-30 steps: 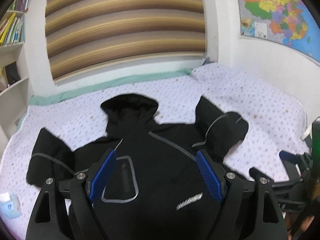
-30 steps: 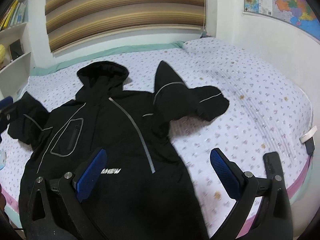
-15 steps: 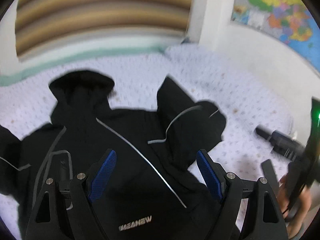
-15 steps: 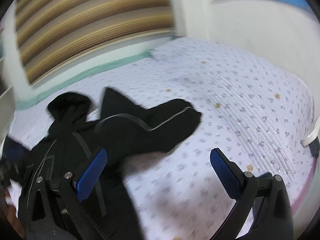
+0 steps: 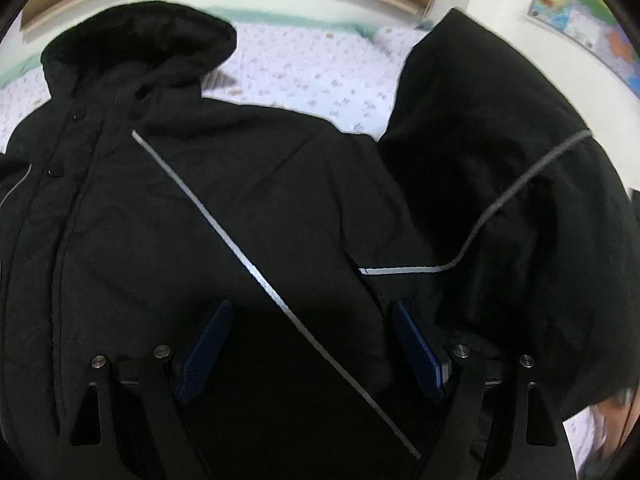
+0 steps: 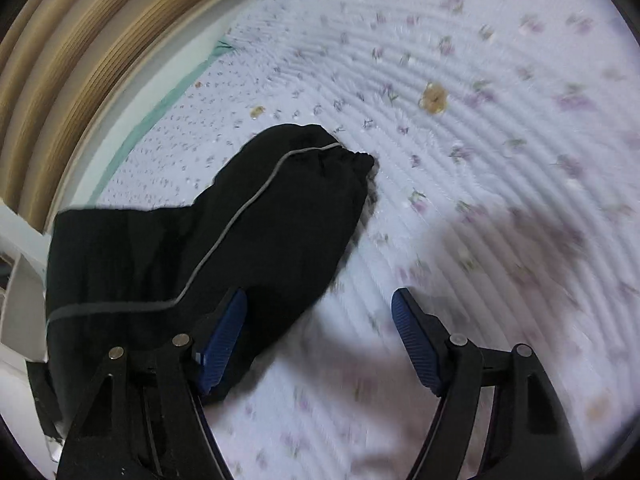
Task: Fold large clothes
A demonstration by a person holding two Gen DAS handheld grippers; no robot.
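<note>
Two wrist views, steeply downward, close over the bed [image 6: 500,80]; shared black jacket sleeve [image 6: 248,216].

We have dropped both grippers close over the black hooded jacket [image 5: 200,220]; our right gripper [image 6: 318,336], wide earlier, is closing beside its sleeve [image 6: 240,220].

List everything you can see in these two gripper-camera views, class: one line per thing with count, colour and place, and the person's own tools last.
Jacket: one, black with thin grey piping, spread on the bed.
Hood: one, black, at the jacket's top.
Sleeve: one, black, lying on the sheet, cuff pointing away.
Bed sheet: one, pale lilac with small flowers, under the jacket.
Window blind: one, tan striped, behind the bed.
Wall map: one, multicoloured, upper right.
Left gripper: one, black with blue pads, open over the jacket's front.
Right gripper: one, black with blue pads, jaws closing, beside the sleeve.
</note>
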